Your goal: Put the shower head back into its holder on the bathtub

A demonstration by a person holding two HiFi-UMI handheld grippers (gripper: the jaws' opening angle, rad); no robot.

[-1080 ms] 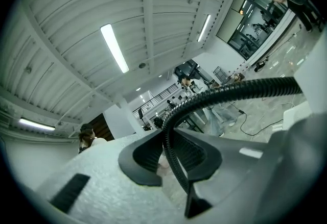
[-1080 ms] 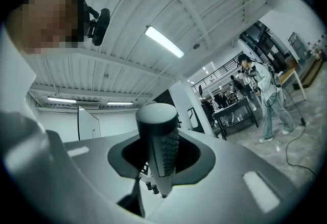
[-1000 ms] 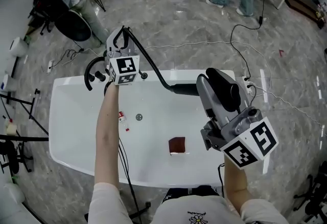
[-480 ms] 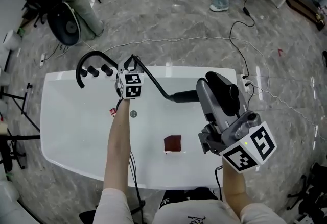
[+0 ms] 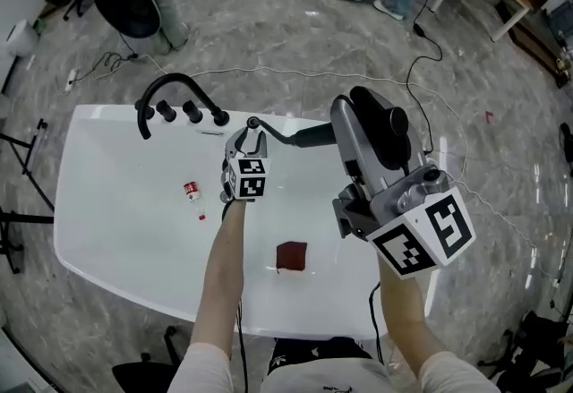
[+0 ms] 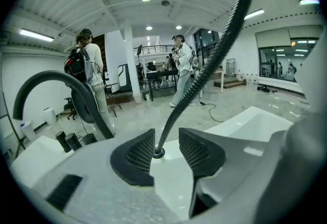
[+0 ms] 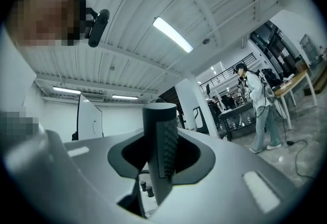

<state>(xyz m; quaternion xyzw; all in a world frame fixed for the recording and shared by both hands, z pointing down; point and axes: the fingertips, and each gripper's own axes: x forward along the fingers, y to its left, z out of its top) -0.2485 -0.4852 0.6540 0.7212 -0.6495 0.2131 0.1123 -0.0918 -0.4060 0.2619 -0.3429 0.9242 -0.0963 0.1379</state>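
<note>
Over bathtub (image 5: 107,203): shower head (image 5: 309,135) lies crosswise (hose (image 5: 269,130) end left).

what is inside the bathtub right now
A small red-and-white bottle and a dark red square piece lie on the bathtub floor. The person's left arm covers a strip of the floor, so anything under it cannot be seen.

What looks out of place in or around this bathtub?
A small red-capped bottle lies on its side on the floor of the bathtub, and a dark red square piece lies nearer the person. The shower head is off its holder, clamped in the right gripper above the bathtub.
</note>
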